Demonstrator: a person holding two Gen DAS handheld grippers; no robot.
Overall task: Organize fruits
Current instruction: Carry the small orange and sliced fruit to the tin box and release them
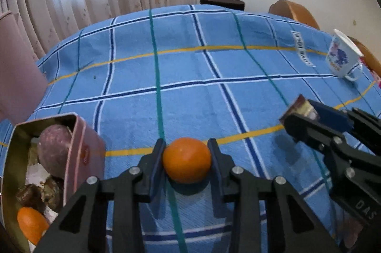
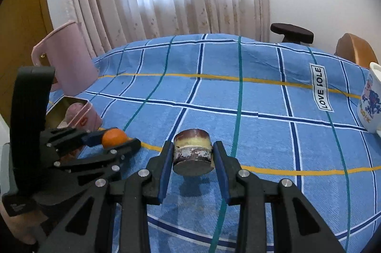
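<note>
My left gripper [image 1: 187, 161] is shut on an orange [image 1: 187, 160] and holds it just above the blue checked tablecloth [image 1: 190, 76]; it also shows in the right wrist view [image 2: 114, 137]. My right gripper [image 2: 193, 155] is shut on a small round worn tin [image 2: 193, 154], lifted off the cloth; the tin shows in the left wrist view [image 1: 301, 107] at the right. An open pink tin box [image 1: 78, 141] at the left holds a purple fruit [image 1: 56, 150], another orange [image 1: 31, 224] and brown items.
A white printed mug [image 1: 343, 57] stands at the table's right edge. A pink bag [image 2: 64, 57] stands at the far left. Wooden chair backs [image 1: 295, 12] and a dark stool [image 2: 291, 33] lie behind the table. Curtains hang at the back.
</note>
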